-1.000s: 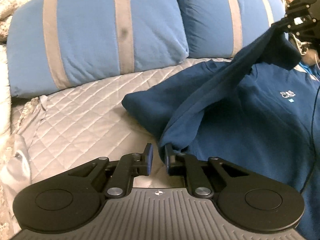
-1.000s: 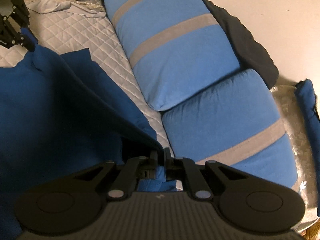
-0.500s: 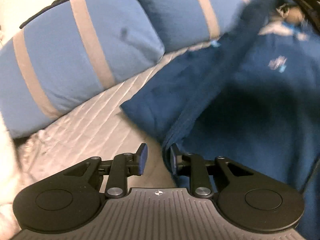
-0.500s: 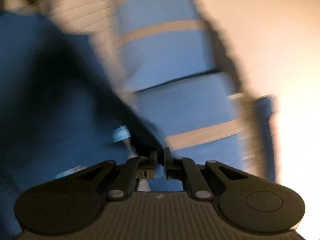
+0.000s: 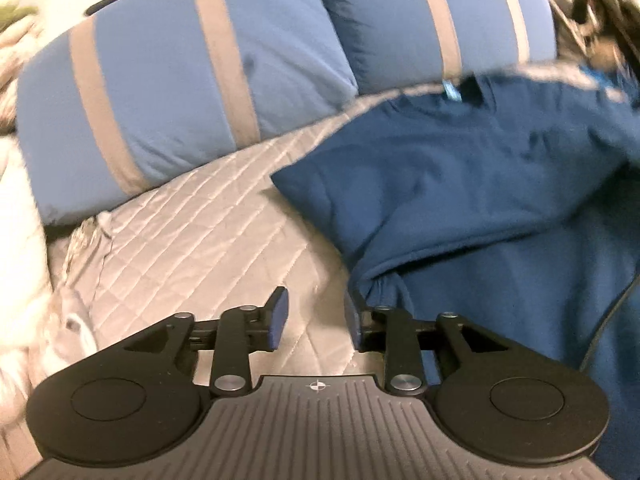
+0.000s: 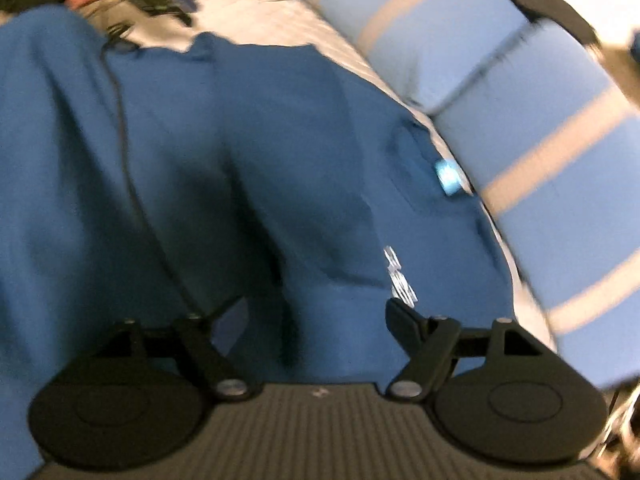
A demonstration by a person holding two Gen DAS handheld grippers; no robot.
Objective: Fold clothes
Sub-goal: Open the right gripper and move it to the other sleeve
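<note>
lying just right of the spread left gripper (image 5: 316,320), the dark blue cotton shirt (image 5: 500,184) edge touches its right finger, right gripper (image 6: 312,320) spread above it.

Matt blue cloth garment (image 5: 472,184), quilted bedcover (image 5: 192,232)

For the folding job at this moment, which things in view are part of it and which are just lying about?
Part of the job:
- dark blue garment, spread on the bed
- left tongs, open, right finger at the garment's edge
- right tongs, open over the garment

Lying about:
- two blue pillows with grey stripes
- grey quilted bedcover
- thin dark cable across the garment
</note>
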